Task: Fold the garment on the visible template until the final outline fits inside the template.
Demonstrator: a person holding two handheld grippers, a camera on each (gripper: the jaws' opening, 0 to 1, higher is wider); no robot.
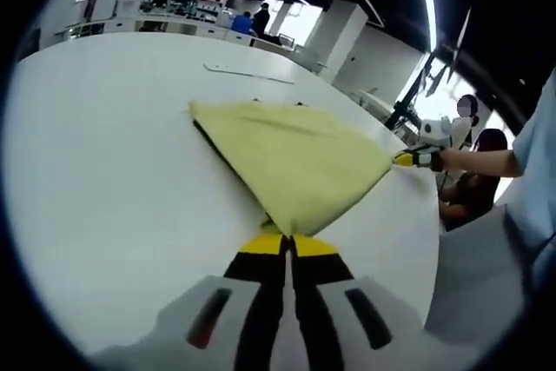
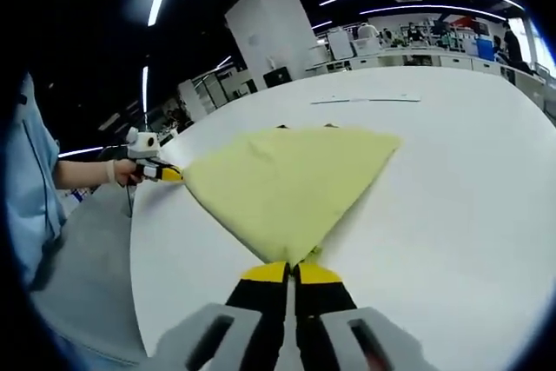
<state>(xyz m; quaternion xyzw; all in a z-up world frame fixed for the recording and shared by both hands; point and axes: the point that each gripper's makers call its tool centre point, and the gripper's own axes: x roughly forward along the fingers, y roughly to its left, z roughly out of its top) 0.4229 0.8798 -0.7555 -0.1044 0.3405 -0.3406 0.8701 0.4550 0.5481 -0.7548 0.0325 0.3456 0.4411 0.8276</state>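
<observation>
— while i'm holding both corners, can you tell me how far along this fold is looking?

— i'm seeing the yellow garment (image 1: 291, 162) lying on the white table (image 1: 104, 180), already doubled into a rough triangle. my left tongs (image 1: 290, 236) are pinching its near corner, jaws closed on the cloth. in the right gripper view my right tongs (image 2: 295, 264) are doing the same at the corner on their side, closed on the fabric.

— and the template?

— i'm making out a dark edge (image 1: 228, 161) peeking from under the garment's side in the left gripper view, and two small dark bits (image 2: 304, 127) at its far edge in the right gripper view. i'm guessing that's the template, mostly covered. i can't tell its full outline.

— so is it fitting inside?

— i'm judging not yet. the cloth is spreading wide, with one corner reaching toward the table's edge, so at least one more fold is likely remaining. the top layer is looking fairly smooth, with only soft creases.

— anything else on the table?

— a thin strip (image 2: 365, 99) is lying well beyond the garment.
</observation>
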